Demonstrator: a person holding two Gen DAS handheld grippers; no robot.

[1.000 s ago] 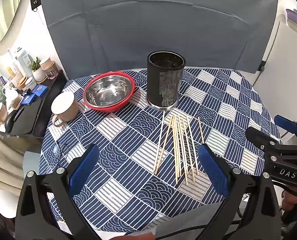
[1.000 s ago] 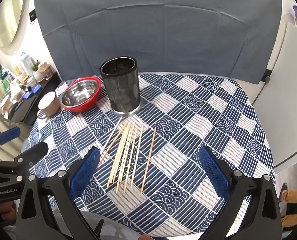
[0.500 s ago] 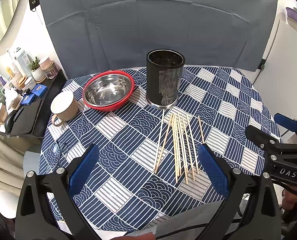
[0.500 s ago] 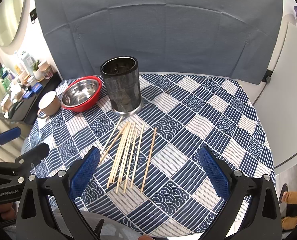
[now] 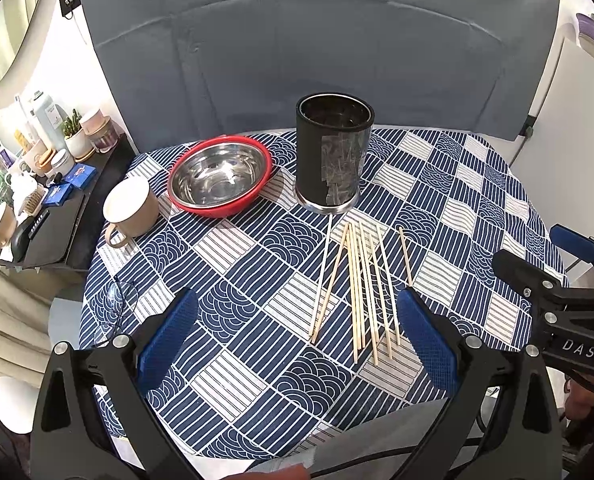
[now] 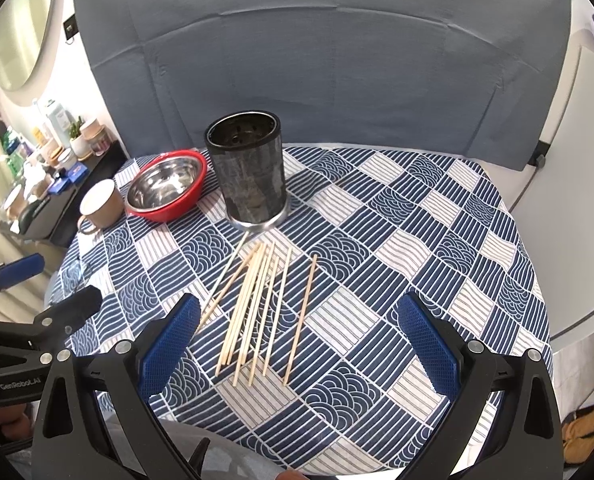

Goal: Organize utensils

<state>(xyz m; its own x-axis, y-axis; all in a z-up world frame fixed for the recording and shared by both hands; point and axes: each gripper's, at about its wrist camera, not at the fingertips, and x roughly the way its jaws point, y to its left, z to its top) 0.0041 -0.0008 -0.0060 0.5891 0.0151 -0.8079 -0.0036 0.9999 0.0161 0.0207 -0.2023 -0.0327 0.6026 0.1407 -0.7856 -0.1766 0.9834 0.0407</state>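
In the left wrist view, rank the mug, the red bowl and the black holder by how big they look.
1. Red bowl and black holder: too alike to rank; bowl wider, holder taller.
2. Mug, clearly smallest.

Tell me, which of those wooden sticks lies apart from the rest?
The lone stick on the right of the bunch. The others touch or cross in a fan below the black holder; this one has bare cloth on both sides.
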